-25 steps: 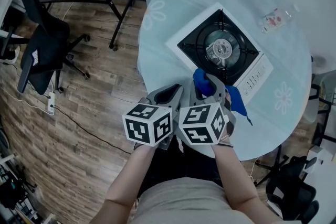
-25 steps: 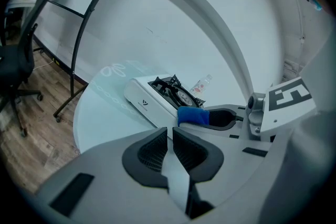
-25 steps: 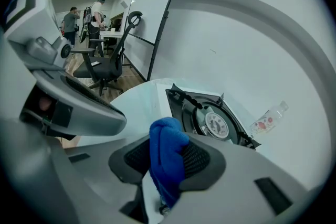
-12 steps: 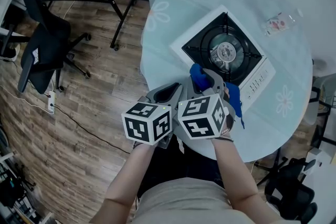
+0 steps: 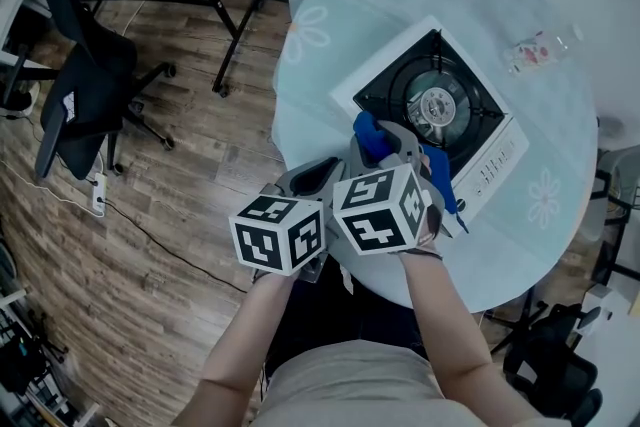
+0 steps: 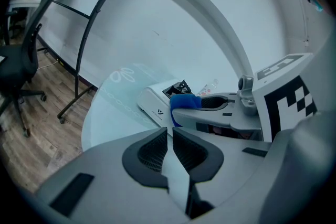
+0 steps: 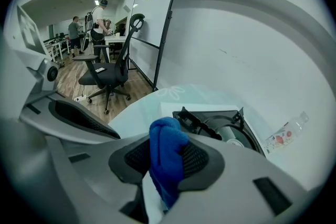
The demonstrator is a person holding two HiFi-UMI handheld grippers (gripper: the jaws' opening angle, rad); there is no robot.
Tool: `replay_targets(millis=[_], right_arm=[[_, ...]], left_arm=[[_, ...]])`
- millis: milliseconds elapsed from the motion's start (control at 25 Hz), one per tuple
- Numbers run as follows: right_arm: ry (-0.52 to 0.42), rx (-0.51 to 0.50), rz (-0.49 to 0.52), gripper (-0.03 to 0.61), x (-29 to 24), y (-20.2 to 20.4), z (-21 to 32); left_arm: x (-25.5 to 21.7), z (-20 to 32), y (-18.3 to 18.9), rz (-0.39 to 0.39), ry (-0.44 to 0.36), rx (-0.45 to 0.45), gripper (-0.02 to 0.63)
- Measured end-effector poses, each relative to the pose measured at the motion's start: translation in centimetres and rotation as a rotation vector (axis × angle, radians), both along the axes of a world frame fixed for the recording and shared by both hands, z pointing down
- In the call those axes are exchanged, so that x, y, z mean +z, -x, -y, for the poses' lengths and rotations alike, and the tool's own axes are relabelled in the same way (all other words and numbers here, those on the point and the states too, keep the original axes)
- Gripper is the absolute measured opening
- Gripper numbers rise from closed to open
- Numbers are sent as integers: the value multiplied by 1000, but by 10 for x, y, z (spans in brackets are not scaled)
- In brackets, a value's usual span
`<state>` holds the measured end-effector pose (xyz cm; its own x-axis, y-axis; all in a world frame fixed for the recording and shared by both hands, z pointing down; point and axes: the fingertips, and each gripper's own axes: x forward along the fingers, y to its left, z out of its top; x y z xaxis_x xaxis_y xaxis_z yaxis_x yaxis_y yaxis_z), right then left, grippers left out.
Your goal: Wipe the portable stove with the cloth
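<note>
The portable stove [image 5: 432,103], white with a black burner top, stands on the round pale-blue table [image 5: 330,35]. My right gripper [image 5: 386,139] is shut on a blue cloth [image 5: 371,133] and holds it over the stove's near left corner; a tail of the cloth hangs to the right. In the right gripper view the cloth [image 7: 166,157] bulges between the pads, with the stove [image 7: 220,124] just beyond. My left gripper [image 5: 333,173] hovers at the table's near edge beside the right one, shut and holding nothing. The left gripper view shows its tips [image 6: 169,132], the stove [image 6: 156,104] and the cloth [image 6: 184,102].
A small clear plastic bottle [image 5: 538,45] lies on the table beyond the stove. A black office chair [image 5: 85,80] and a black stand's legs [image 5: 215,10] are on the wooden floor to the left. More chairs [image 5: 555,365] sit at lower right. People [image 7: 97,16] stand far off.
My right gripper has carried the blue cloth forward and a little left, to the stove's near left corner. The left gripper has stayed in place.
</note>
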<state>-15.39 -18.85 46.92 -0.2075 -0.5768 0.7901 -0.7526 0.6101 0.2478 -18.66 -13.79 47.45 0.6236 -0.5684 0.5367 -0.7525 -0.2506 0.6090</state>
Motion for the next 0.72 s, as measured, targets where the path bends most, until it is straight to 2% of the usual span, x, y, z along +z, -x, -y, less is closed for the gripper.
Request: replay_targets(millis=[520,720], right_arm=[[17,-62,-10,122,3,24,21],[26,-53,4,121,2,28,27]], left_arm=[[11,7,11,-29,25,-40,46],[13,7,8,-42,29,-47,46]])
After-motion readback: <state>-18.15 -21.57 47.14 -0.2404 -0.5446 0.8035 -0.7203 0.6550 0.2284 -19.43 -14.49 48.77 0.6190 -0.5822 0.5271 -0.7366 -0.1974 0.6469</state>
